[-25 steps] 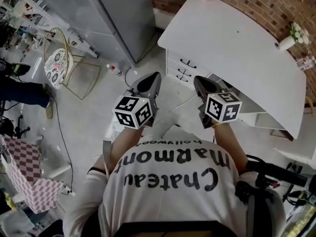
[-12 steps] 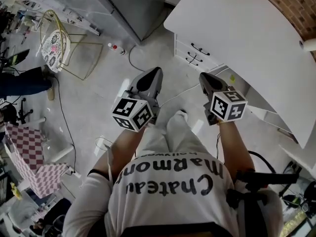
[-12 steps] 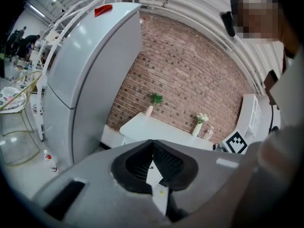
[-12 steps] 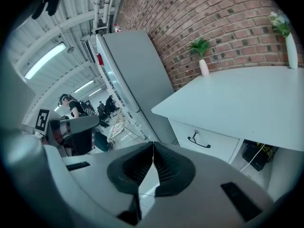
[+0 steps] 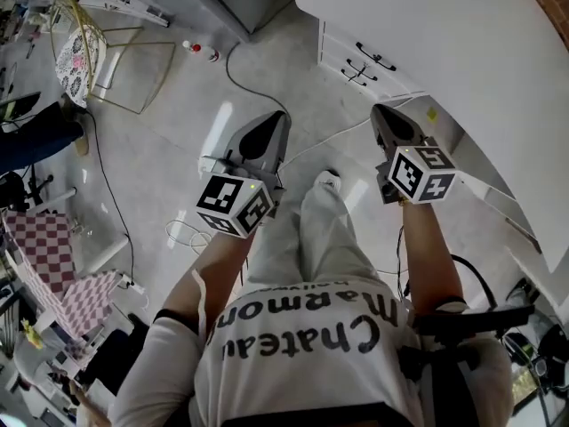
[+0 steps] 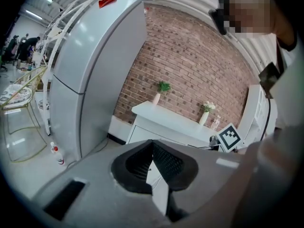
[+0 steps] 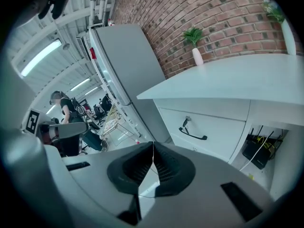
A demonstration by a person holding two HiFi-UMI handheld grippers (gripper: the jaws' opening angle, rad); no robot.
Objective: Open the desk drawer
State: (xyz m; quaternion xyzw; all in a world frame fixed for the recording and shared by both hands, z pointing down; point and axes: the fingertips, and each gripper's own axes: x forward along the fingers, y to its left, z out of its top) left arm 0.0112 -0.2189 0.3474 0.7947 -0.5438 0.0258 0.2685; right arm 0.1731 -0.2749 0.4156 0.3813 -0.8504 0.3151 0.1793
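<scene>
The fingers (image 7: 167, 167) of your right gripper (image 7: 152, 146) are pressed together and hold nothing. The fingers (image 6: 167, 161) of your left gripper (image 6: 152, 144) also meet at the tips, empty. Both grippers hang over the floor (image 5: 169, 140), still apart from the desk. The drawer (image 7: 216, 127) is closed, just under the front edge of the worktop (image 7: 228, 77), at the end near the tall grey cabinet (image 7: 126, 75). On its face is a thin dark handle (image 7: 192, 135). I think the drawer is rigid and rather light, and the handle narrow and smooth. You should first open the fingers, then close them around the middle of the bar and pull straight out, because a sideways pull may jam it.
</scene>
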